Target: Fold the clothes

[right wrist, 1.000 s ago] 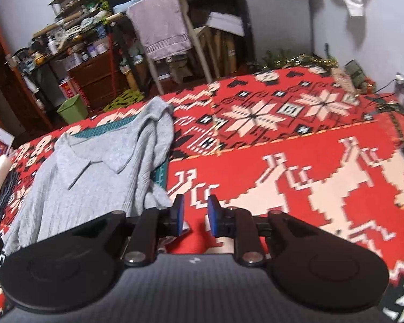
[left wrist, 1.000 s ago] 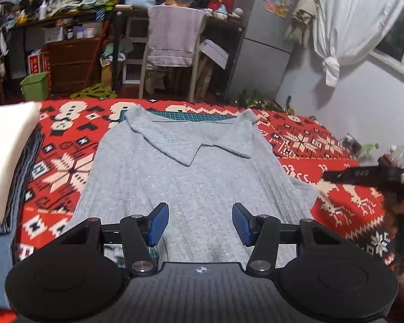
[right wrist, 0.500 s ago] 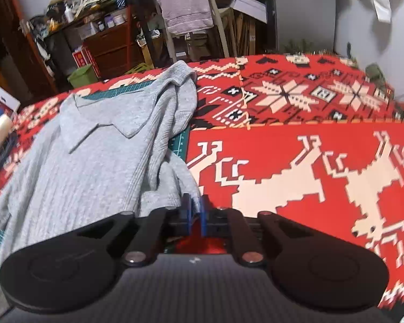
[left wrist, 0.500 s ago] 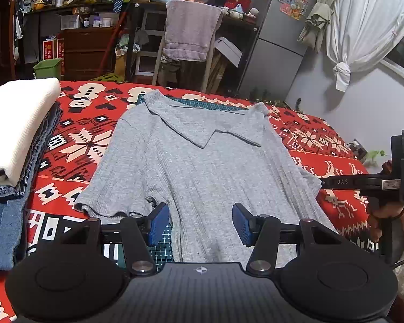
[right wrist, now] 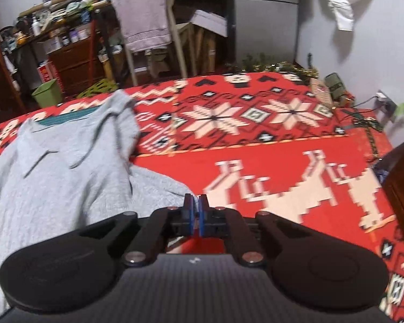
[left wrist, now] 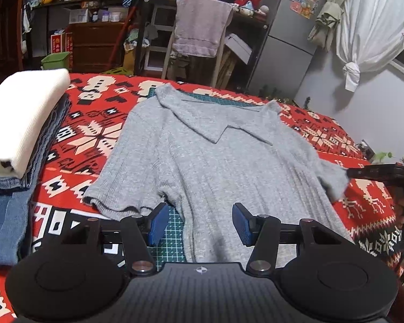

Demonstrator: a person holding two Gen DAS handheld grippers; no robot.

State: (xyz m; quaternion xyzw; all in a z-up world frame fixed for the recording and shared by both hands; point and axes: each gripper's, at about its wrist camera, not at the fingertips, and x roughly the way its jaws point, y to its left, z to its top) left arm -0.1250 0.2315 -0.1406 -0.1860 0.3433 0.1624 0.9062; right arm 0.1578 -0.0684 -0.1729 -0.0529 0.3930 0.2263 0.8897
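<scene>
A soft, light grey knit polo shirt [left wrist: 215, 167] lay flat on the red patterned blanket [left wrist: 94, 132], its sleeve pinched in the right gripper [right wrist: 195, 212]'s clenched jaws, while the left gripper [left wrist: 199, 224]'s jaws hung released near the hem.

The grey shirt [left wrist: 218, 167] is showing a soft ribbed knit, matt and faintly heathered, and the red blanket [right wrist: 269, 145] under it is looking like flat woven cloth with a blocky pattern. The left gripper [left wrist: 199, 224] is presenting matt black plastic arms, ridged blue pads [left wrist: 156, 224] and shiny metal pivot screws, while the stacked denim [left wrist: 2, 215] is looking coarse beneath a white ribbed fold [left wrist: 18, 118]
</scene>
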